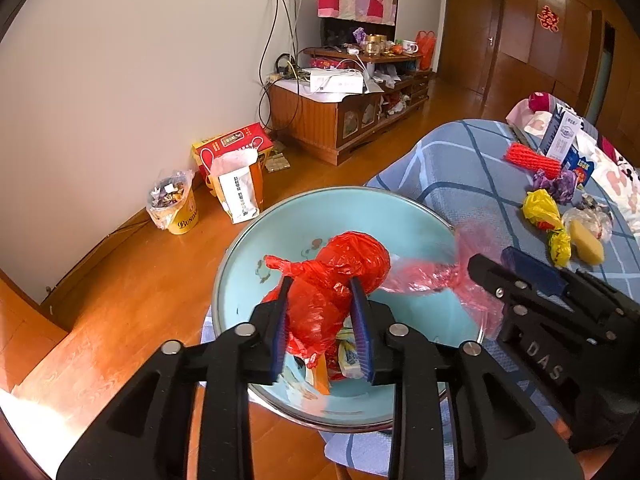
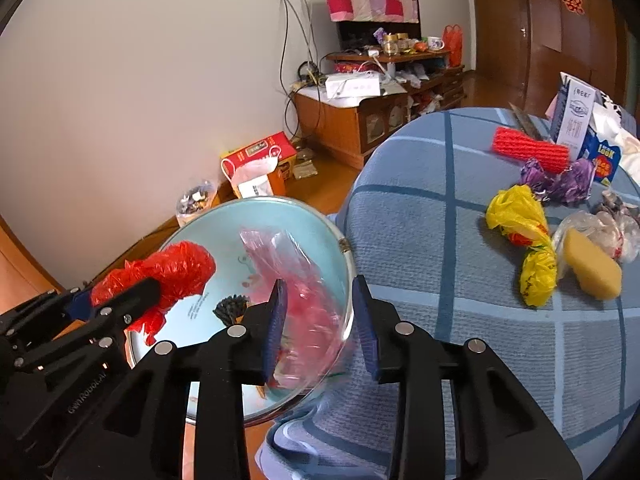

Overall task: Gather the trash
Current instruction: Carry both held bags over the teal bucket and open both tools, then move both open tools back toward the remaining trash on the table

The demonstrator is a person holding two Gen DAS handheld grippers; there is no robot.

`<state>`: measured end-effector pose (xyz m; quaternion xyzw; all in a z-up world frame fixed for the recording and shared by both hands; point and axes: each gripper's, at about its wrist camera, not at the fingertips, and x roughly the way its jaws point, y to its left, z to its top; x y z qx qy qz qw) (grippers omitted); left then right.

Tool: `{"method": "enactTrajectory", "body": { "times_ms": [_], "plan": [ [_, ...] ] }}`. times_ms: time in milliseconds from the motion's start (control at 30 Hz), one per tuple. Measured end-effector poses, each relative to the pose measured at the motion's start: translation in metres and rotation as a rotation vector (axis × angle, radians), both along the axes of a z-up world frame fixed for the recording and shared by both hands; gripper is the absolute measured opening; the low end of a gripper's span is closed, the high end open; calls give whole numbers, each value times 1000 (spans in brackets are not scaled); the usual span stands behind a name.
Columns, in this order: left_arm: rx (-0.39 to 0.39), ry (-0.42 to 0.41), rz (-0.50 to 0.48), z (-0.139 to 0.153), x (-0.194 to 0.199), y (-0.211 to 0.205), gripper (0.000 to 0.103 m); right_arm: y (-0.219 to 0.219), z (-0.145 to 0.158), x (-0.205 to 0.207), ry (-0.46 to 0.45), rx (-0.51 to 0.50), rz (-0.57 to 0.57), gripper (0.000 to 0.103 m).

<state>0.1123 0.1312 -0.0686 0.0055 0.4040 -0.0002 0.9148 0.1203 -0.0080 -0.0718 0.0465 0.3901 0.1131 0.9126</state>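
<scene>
A light blue enamel basin (image 1: 320, 200) (image 2: 216, 232) stands by the table's edge. My left gripper (image 1: 320, 284) hangs over it, its pads closed on a crumpled red plastic bag (image 1: 352, 260) (image 2: 180, 264). My right gripper (image 2: 319, 284) (image 1: 490, 258) stands open at the basin's rim, and a blurred pink translucent bag (image 2: 304, 280) (image 1: 420, 276) hangs loose between its jaws. Wrappers (image 1: 348, 356) lie in the basin's bottom. On the table lie a yellow bag (image 2: 516, 212), a yellow sponge (image 2: 592, 268), purple wrappers (image 2: 560, 180) and a red foam net (image 2: 532, 148).
The table wears a blue checked cloth (image 2: 420, 240), with cartons (image 2: 576, 120) at its far right. On the wooden floor by the wall stand a bucket full of rubbish (image 1: 176, 204), a red box with a paper bag (image 1: 236, 160) and a cluttered cabinet (image 1: 340, 116).
</scene>
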Motion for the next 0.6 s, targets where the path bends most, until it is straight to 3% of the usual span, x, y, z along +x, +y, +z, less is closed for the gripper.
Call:
{"method": "enactTrajectory", "body": {
  "times_ms": [167,333,600],
  "plan": [
    [8,-9,12,4,-2,1,46,-8,11,-6,-41,13,-28,34],
    [24,-21,27,9,-7,0,68,-23,18,-11,-68,26,-88,36],
    [66,-48,60,19,-15,-7,95,-55,25,-32,-94,36,-183,67]
  ]
}}
